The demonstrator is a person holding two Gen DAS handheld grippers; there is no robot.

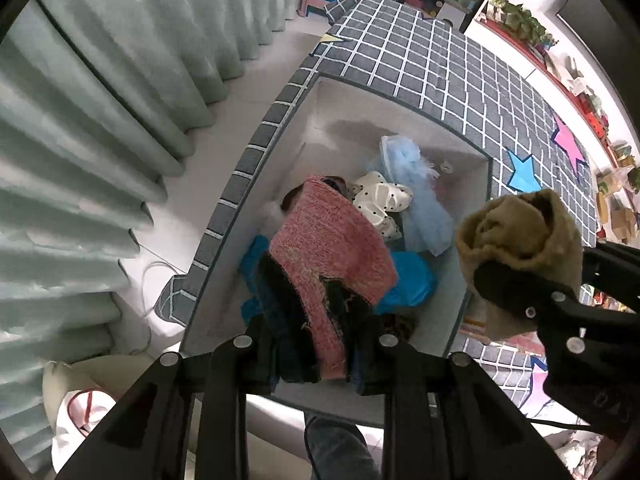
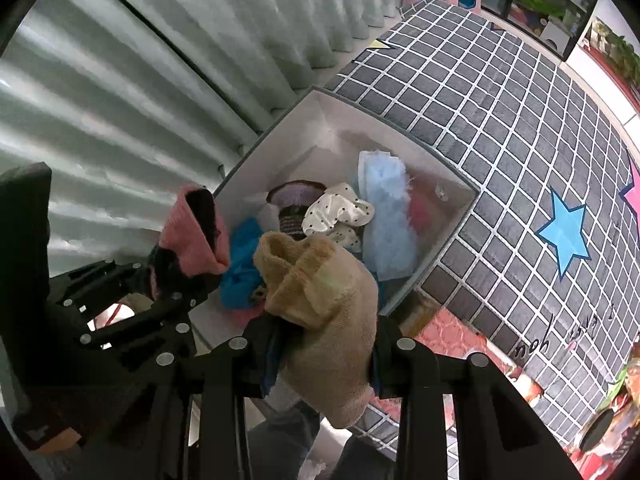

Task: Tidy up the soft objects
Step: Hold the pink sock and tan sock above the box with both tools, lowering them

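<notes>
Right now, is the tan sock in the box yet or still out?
Still out. The tan sock is clamped in the right claw, hanging above the open white box, with other clothes lying inside below it.

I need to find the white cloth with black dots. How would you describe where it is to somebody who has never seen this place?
Start at the open grey box standing against the grid-patterned bedcover. Among the soft things inside lies the white cloth with black dots, beside the pale blue fluffy piece. It is the only dotted item there.
</notes>
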